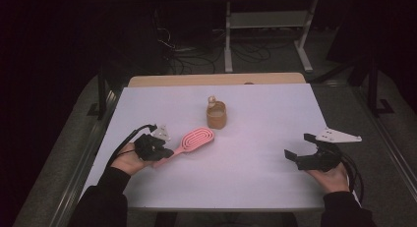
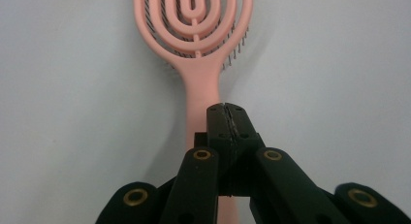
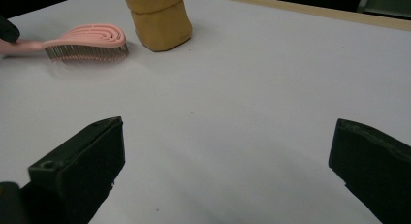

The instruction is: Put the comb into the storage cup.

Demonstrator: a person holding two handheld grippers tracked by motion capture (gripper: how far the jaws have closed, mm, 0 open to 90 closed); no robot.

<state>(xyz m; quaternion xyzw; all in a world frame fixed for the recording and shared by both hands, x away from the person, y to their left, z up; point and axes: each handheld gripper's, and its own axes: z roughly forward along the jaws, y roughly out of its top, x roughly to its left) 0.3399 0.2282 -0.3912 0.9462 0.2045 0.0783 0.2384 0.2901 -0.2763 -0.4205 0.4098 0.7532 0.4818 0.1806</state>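
Left gripper view shows our left claw [image 2: 227,118] closed on the handle of the pink hairbrush [image 2: 194,40], whose head points away over the white bench [image 2: 72,88]. We judge the grip is far back on a slim handle — the heavy head may swing down or twist between the jaws if we lift fast. Ahead stands the small tan pouch [image 1: 216,115], near the brush head — a careless sweep could tip it. Our right claw [image 1: 301,148] waits wide open, holding nothing, well apart.

Brush [image 1: 196,138] on table [image 1: 255,158], pouch [image 1: 216,115] just behind it
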